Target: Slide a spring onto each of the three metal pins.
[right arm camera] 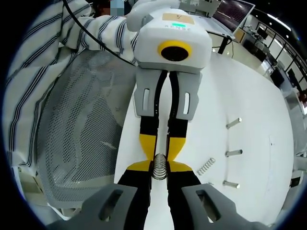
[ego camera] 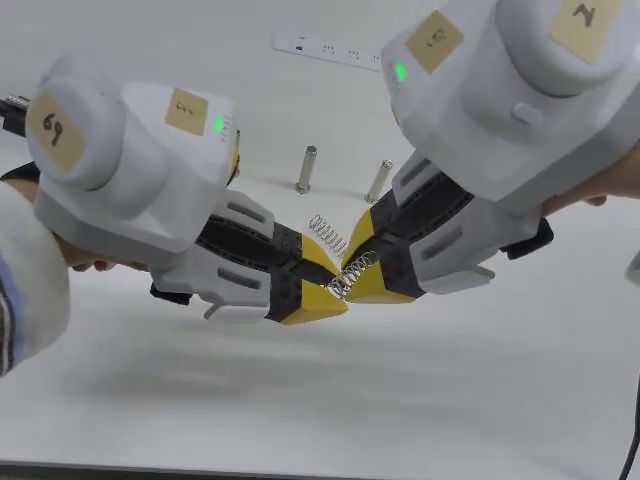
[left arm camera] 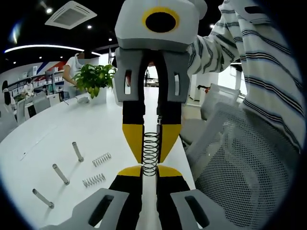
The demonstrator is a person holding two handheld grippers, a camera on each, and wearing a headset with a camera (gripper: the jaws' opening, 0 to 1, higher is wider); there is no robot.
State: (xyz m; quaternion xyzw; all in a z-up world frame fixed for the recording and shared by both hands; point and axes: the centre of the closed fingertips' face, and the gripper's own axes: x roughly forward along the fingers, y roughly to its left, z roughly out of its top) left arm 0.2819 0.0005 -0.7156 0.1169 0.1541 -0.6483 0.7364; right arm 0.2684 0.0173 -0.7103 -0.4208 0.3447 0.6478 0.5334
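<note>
My left gripper (ego camera: 325, 296) and right gripper (ego camera: 362, 268) meet tip to tip above the table, each shut on one end of a small steel spring (ego camera: 349, 277). In the left gripper view this spring (left arm camera: 150, 152) runs from my own jaws up into the right gripper's yellow fingertips (left arm camera: 133, 139). The right gripper view shows the spring (right arm camera: 159, 166) end-on between both pairs of tips. Two upright metal pins (ego camera: 306, 170) (ego camera: 379, 182) stand just behind the grippers. All three pins (left arm camera: 77, 151) (left arm camera: 60, 174) (left arm camera: 42, 198) stand bare in a row. A loose spring (ego camera: 327, 235) lies beside them.
Two loose springs (left arm camera: 101, 159) (left arm camera: 93, 180) lie on the white table (ego camera: 300, 400) near the pins. A white power strip (ego camera: 325, 48) sits at the far edge. A mesh office chair (left arm camera: 235, 158) stands beside the table, and a potted plant (left arm camera: 93, 79) is at its far end.
</note>
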